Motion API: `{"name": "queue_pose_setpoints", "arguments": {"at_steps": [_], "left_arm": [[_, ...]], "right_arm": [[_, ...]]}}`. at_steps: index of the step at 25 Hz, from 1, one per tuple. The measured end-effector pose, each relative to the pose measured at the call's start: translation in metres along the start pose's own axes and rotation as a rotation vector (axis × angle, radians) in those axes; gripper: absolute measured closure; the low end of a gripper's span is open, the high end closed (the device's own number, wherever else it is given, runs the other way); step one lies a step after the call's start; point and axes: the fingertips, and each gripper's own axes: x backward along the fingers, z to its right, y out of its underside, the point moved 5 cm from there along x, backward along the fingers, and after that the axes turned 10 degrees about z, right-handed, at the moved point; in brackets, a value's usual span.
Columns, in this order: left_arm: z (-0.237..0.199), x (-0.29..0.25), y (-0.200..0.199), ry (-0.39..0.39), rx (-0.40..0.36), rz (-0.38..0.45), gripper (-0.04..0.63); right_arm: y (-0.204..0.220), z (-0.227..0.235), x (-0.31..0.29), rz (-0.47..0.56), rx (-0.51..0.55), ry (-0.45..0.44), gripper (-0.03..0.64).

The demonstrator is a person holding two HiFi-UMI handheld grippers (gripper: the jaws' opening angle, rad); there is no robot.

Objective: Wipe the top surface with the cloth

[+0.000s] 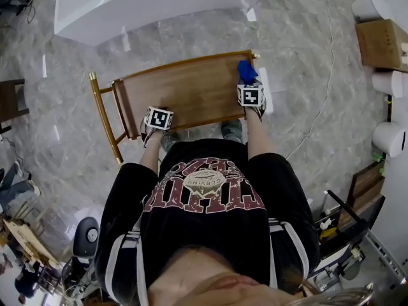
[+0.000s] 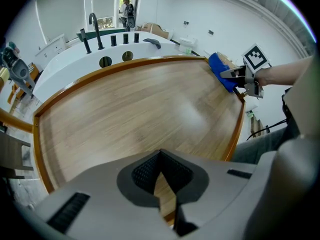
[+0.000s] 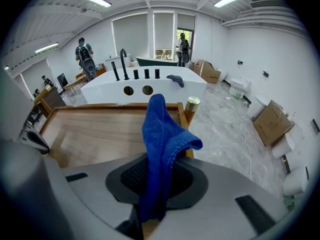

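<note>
The top surface point(image 1: 191, 91) is a brown wooden panel with a raised gold-coloured rim, standing in front of me. My right gripper point(image 1: 250, 94) hovers at its right edge, shut on a blue cloth point(image 1: 246, 71). In the right gripper view the cloth point(image 3: 161, 139) sticks up from the jaws of the right gripper point(image 3: 157, 161) and droops over to the right. My left gripper point(image 1: 157, 120) is at the near left edge of the panel. In the left gripper view the left gripper point(image 2: 161, 156) is shut and empty above the wood point(image 2: 135, 104), with the cloth point(image 2: 220, 70) at the far right rim.
A white bathtub point(image 1: 153, 5) with black taps stands just beyond the panel. A cardboard box point(image 1: 381, 43) and white fixtures point(image 1: 389, 136) line the right wall. A cable point(image 1: 319, 107) runs over the marble floor. A dark stand point(image 1: 9, 101) is at the left. People point(image 3: 85, 56) stand far off.
</note>
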Motion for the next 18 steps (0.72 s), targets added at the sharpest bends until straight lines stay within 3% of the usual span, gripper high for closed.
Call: {"name": "queue_pose_setpoints", "arguments": {"at_steps": [6, 12, 18], "left_arm": [[-0.003, 0.0, 0.002, -0.005, -0.017, 0.005, 0.546], [-0.002, 0.002, 0.004, -0.016, 0.014, 0.014, 0.546], [-0.002, 0.005, -0.002, -0.063, -0.041, 0.06, 0.546]], "right_arm": [[0.001, -0.025, -0.001, -0.004, 0.027, -0.045, 0.541], [-0.001, -0.049, -0.001, -0.02, 0.066, -0.108, 0.541], [-0.001, -0.077, -0.009, -0.028, 0.086, -0.152, 0.541]]}}
